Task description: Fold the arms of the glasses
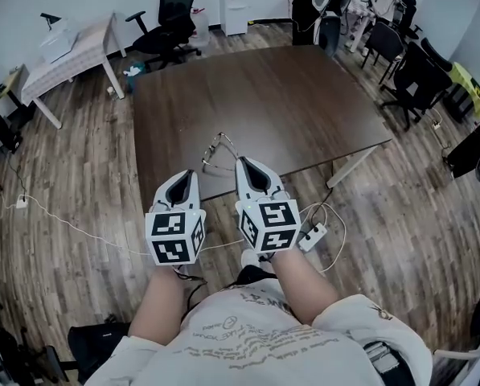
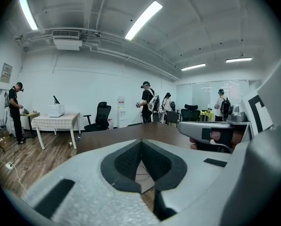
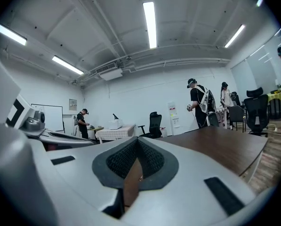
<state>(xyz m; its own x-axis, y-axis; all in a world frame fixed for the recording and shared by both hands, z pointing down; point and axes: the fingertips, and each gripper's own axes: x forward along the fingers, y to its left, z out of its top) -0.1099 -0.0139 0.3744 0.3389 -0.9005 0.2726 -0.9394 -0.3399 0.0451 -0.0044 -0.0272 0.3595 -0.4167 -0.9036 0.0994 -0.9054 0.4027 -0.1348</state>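
Dark table (image 1: 264,95) underneath: left gripper (image 1: 193,173) and right gripper (image 1: 244,162) fingers clenched, each apparently on an arm tip of the glasses (image 1: 221,139), the thin wire hard to make out. Glasses held over the table's near edge, arms unfolded, front pointing away from the person.

No word, number or brand can be read anywhere. The print across the chest of the person's T-shirt (image 1: 248,328), nearest in the head view, is lettering too small and warped to make out, and the marker cubes (image 1: 175,236) just beyond it carry only black-and-white square patterns, no letters. On the far white wall at the left hangs a small framed notice (image 2: 6,73) whose print is too faint to read.
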